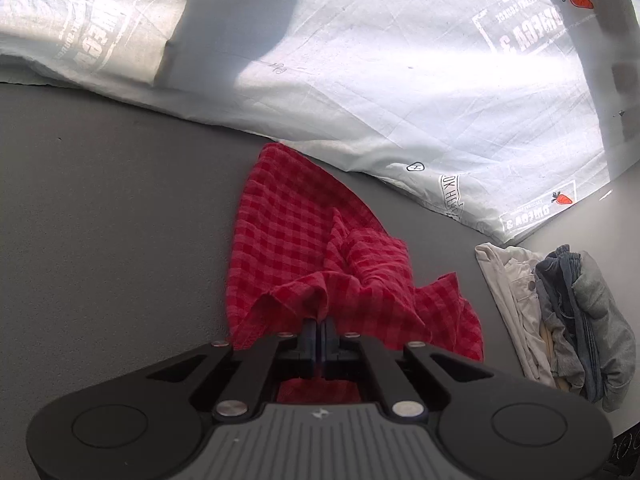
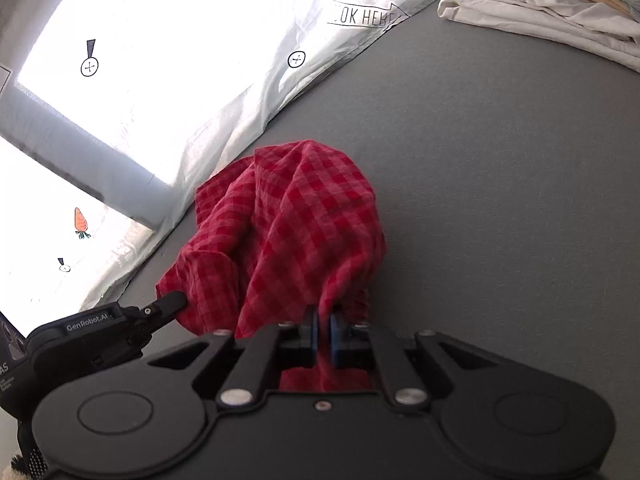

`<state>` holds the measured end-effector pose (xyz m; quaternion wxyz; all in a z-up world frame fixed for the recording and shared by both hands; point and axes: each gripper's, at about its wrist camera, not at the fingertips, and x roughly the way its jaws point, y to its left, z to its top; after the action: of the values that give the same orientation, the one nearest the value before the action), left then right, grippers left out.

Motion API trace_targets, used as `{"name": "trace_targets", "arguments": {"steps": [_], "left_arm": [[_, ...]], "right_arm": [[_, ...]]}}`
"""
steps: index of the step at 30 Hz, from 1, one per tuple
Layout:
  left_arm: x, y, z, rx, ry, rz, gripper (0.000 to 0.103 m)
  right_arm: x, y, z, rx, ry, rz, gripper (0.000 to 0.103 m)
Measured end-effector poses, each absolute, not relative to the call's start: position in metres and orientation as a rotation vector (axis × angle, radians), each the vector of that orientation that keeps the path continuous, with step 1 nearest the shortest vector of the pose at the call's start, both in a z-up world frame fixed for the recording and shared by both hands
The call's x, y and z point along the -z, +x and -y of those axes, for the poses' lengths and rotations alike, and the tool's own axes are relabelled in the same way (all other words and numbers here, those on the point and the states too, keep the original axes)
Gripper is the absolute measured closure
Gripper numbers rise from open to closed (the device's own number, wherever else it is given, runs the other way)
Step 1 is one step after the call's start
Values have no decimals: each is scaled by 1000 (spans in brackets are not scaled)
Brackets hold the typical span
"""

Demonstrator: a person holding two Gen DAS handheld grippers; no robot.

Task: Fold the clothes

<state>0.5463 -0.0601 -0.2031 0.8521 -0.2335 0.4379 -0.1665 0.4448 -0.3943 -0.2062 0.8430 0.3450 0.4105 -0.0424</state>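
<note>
The red check cloth (image 1: 320, 248) lies bunched on the grey surface (image 1: 112, 200), long axis running away from the left gripper (image 1: 320, 326) toward the printed sheet (image 1: 400, 80). That gripper's jaws are clamped on its near edge. The clothes pile (image 1: 560, 320) is cut off at right. The right gripper (image 2: 323, 320) pinches another fold, hiding the hem
</note>
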Motion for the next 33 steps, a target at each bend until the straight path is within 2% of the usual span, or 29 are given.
{"name": "trace_targets", "arguments": {"steps": [9, 14, 19, 23, 25, 26, 28, 29, 33], "left_arm": [[145, 436, -79, 46, -691, -730, 102], [128, 332, -120, -109, -732, -694, 102], [150, 250, -101, -163, -701, -815, 102], [184, 218, -70, -160, -710, -1003, 102], [191, 215, -57, -156, -642, -1076, 101], [189, 215, -53, -147, -625, -1080, 99], [180, 219, -52, -138, -615, -1053, 85], [176, 221, -51, -133, -611, -1038, 78], [152, 235, -53, -141, -612, -950, 69]], "right_arm": [[137, 437, 371, -37, 606, -678, 100], [114, 406, 353, -143, 567, -682, 100], [120, 364, 343, -162, 480, -763, 100], [141, 344, 344, -113, 373, -876, 100], [148, 336, 348, -89, 350, -920, 96], [149, 333, 353, -77, 366, -928, 91], [148, 327, 362, -73, 414, -928, 87], [145, 325, 366, -69, 432, -916, 79], [134, 324, 380, -50, 485, -862, 70]]}}
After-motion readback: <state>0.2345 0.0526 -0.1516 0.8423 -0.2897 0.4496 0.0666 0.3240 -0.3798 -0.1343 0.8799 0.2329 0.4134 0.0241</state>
